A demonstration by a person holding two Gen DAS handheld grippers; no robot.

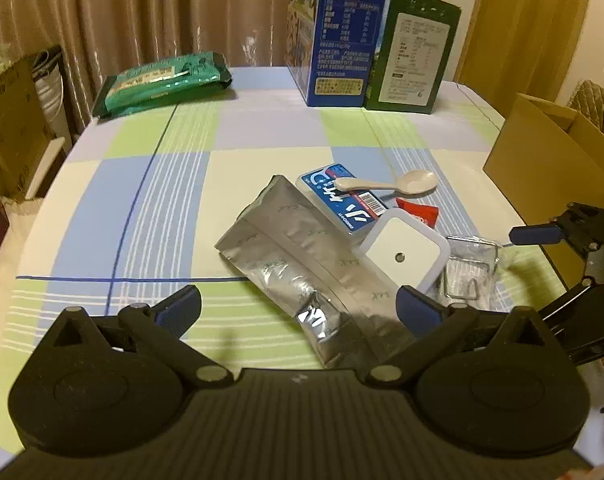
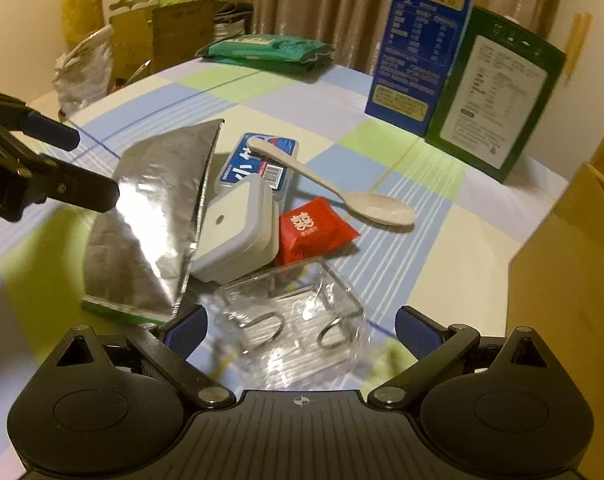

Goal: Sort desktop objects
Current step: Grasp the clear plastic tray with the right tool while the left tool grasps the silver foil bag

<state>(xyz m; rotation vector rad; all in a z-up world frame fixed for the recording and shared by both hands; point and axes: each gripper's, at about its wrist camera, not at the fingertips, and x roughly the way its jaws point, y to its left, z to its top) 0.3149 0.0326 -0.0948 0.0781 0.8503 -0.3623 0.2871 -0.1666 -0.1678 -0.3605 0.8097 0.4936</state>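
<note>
A pile lies mid-table: a silver foil pouch, a white square device, a blue flat box, a cream spoon, a red packet and a clear plastic pack with metal hooks. My left gripper is open, low over the pouch's near end. My right gripper is open, its fingers on either side of the clear pack; it also shows in the left wrist view.
A green bag lies at the table's far left. A tall blue carton and a green carton stand at the back. An open cardboard box stands at the right edge.
</note>
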